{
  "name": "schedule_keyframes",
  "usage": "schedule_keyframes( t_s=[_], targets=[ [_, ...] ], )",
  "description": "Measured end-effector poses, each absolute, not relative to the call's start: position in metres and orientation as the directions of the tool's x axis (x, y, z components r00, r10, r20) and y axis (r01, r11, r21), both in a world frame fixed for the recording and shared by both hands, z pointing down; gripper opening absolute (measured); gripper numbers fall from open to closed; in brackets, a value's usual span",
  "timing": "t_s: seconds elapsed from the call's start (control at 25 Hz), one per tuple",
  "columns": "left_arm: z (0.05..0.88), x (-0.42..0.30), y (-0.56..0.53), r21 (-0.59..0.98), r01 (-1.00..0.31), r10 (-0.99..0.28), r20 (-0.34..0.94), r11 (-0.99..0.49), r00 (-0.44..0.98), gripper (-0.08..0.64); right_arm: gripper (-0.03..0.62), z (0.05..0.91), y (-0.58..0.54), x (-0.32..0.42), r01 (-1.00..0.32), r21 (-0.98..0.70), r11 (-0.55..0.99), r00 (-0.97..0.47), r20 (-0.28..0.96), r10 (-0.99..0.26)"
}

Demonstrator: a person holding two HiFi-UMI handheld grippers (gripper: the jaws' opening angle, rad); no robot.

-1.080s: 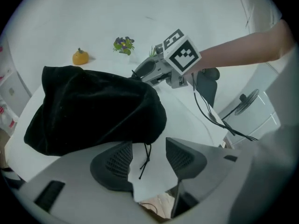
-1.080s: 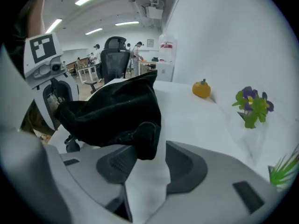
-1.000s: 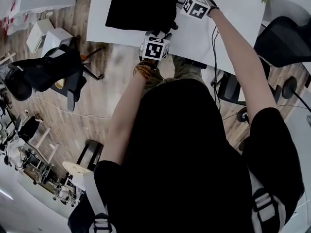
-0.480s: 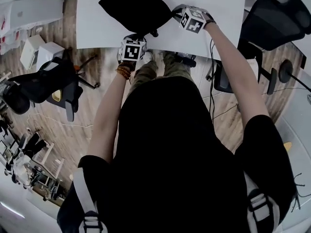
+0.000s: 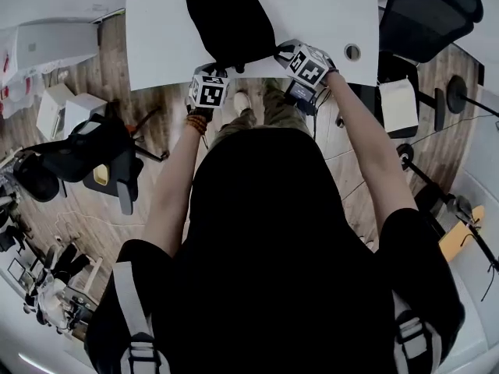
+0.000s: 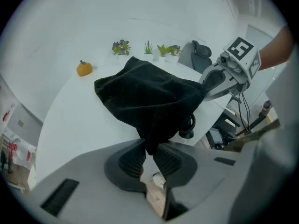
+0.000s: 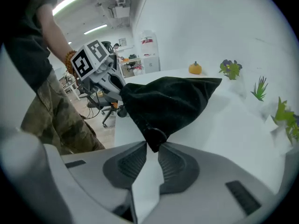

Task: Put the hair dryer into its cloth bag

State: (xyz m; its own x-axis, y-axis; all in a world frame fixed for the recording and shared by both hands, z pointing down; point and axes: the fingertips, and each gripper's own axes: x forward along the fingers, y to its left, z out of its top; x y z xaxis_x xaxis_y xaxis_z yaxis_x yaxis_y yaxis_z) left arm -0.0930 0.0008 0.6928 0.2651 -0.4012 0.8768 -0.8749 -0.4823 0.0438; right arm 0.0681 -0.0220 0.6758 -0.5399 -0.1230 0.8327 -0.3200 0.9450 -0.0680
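The black cloth bag [image 5: 230,18] lies on the white table [image 5: 327,6], its near end at the table's front edge. My left gripper [image 5: 216,68] is shut on the bag's near left corner; its jaws have just been closing, and the cloth [image 6: 149,97] is pinched between the pads at the left gripper [image 6: 149,149]. My right gripper [image 5: 281,53] pinches the near right corner, the jaws having eased slightly with the cloth [image 7: 173,101] still between them at the right gripper [image 7: 153,147]. A black rounded part [image 6: 187,131] hangs below the bag's edge. The hair dryer itself is hidden.
A small orange pumpkin [image 6: 84,68] and little potted plants [image 6: 121,46] stand at the table's far side. Black office chairs stand at the right [image 5: 425,6] and left [image 5: 86,142]. A round cable hole [image 5: 352,51] sits near the table's front right.
The bag has swung from lying crosswise to pointing away from me. The right gripper came from the far right of the bag to its near edge. The left gripper closed on the cloth.
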Motion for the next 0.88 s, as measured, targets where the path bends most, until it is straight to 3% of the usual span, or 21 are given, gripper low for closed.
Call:
schedule_keyframes(
  t_s=[0.16,0.2,0.4,0.48,0.56,0.6,0.88],
  targets=[
    [0.696,-0.091,0.012,0.048,-0.829,-0.374,0.876,-0.557,0.303,0.078,0.218,0.675,-0.012,0.073,-0.313,-0.012,0.950,-0.491,0.858,-0.151],
    [0.697,-0.091,0.013,0.055,-0.828,-0.369,0.878,-0.558,0.306,0.125,0.219,0.676,-0.015,0.075,-0.320,0.015,0.947,-0.476,0.862,-0.174],
    [0.700,-0.088,0.010,0.081,-0.837,-0.357,0.879,-0.542,0.316,0.133,0.219,0.680,-0.040,0.072,-0.371,0.102,0.923,-0.421,0.868,-0.265],
    [0.701,-0.085,0.005,0.086,-0.834,-0.349,0.881,-0.545,0.319,0.132,0.188,0.679,-0.047,0.067,-0.367,0.125,0.922,-0.410,0.868,-0.281],
    [0.702,-0.082,0.003,0.091,-0.832,-0.338,0.885,-0.547,0.320,0.103,0.079,0.676,-0.052,0.064,-0.378,0.137,0.916,-0.415,0.859,-0.300],
    [0.702,-0.081,0.003,0.098,-0.832,-0.334,0.886,-0.546,0.323,0.072,0.057,0.675,-0.053,0.064,-0.389,0.130,0.912,-0.423,0.855,-0.302],
    [0.701,-0.084,0.011,0.114,-0.842,-0.347,0.876,-0.527,0.335,0.048,0.043,0.678,-0.038,0.070,-0.407,0.066,0.911,-0.451,0.853,-0.263]
  ],
)
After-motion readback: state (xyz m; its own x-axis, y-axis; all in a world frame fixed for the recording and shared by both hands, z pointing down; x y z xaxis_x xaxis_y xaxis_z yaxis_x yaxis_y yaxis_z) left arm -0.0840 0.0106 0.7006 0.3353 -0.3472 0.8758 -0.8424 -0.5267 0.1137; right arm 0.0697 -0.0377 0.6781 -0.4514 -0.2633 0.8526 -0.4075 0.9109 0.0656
